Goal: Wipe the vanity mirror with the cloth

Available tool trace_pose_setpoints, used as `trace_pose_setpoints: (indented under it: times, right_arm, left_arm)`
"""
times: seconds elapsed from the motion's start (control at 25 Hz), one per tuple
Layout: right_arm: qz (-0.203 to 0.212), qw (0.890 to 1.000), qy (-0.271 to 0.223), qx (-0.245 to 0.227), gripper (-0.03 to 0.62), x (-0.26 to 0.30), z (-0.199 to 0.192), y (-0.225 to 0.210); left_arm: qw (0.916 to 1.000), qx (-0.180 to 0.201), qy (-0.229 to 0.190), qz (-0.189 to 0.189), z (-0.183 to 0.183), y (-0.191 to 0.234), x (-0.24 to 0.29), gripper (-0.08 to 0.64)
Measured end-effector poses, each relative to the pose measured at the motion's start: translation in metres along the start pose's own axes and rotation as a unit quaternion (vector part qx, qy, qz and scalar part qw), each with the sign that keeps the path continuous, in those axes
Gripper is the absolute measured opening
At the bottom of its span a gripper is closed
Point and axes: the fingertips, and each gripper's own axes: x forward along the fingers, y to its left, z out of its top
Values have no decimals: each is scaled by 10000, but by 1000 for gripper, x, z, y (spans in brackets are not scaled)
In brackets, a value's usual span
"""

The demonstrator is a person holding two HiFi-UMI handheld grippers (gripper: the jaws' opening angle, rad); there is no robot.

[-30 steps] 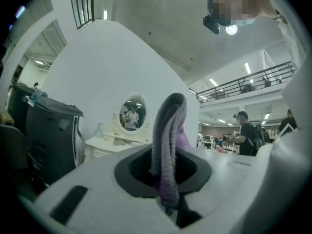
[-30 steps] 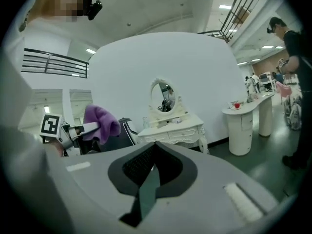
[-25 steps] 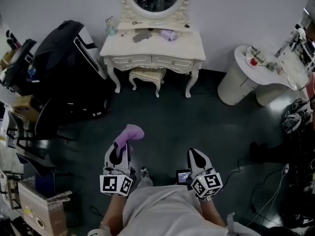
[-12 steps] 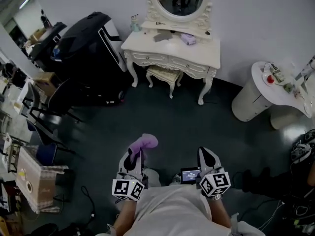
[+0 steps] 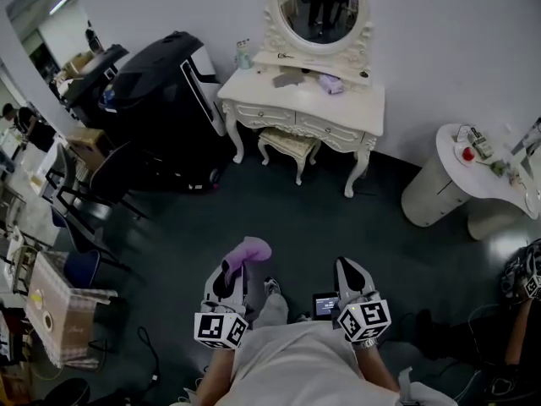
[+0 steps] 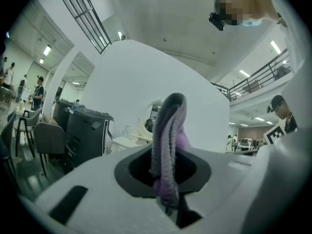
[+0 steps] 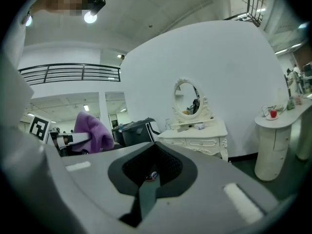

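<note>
The left gripper is clamped on the cloth, the right gripper is closed and empty, and the mirror stands far off, so wiping seems not yet begun.

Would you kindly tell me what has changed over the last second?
The head view tilted up: the whole vanity mirror now shows, farther right. Nothing taken or released: left gripper stays shut on the purple cloth, right gripper shut, empty, both held low.
</note>
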Motion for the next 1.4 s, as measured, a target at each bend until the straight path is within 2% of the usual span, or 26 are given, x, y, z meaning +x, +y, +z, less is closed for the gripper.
trace_pose_setpoints:
  times: [0.16,0.32,0.52,0.72,1.04,1.4]
  right_arm:
    - [-138,9998,-78,-81,8,19,18,-7]
    - [-319,9994,22,143,8,47,24,-15]
    - [-303,9995,39,-1,8,100,34,-15]
    - [-435,9990,60,-37,8,148,38,-21]
    - [-566,9981,240,-47,8,202,37,-12]
    - [-467,9985,297,-19,23,255,43,-37]
  left_arm:
    - [9996,-122,132,-197,-11,2,40,55]
    - [9969,-221,307,-683,-18,-11,93,57]
    - [9940,-262,226,-1034,-8,6,155,57]
    - [9942,-229,137,-1040,4,41,182,57]
    - [9956,-297,365,-813,2,89,206,55]
    - [9954,-259,534,-756,-2,101,254,55]
